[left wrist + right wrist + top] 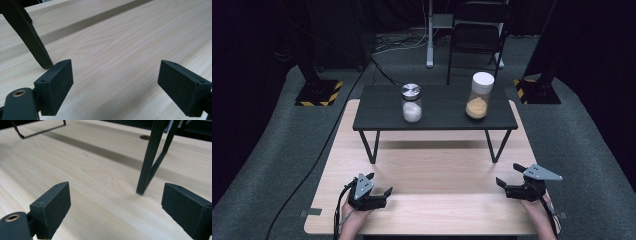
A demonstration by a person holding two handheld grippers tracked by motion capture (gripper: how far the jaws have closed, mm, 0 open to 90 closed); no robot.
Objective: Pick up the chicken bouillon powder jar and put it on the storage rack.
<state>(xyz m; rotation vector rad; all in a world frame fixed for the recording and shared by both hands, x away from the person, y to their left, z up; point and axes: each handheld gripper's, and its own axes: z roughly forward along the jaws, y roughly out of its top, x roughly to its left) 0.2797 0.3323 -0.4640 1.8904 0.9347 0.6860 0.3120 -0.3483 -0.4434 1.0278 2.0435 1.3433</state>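
Jar [412,103] holds white grains, canister [478,96] holds orange powder

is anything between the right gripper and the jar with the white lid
Nothing visible blocks it. The right gripper is open low over the wooden table, while the jar with the white lid stands on the black raised shelf beyond it. Only the shelf's front edge and its right leg lie near that line, so the approach must rise.
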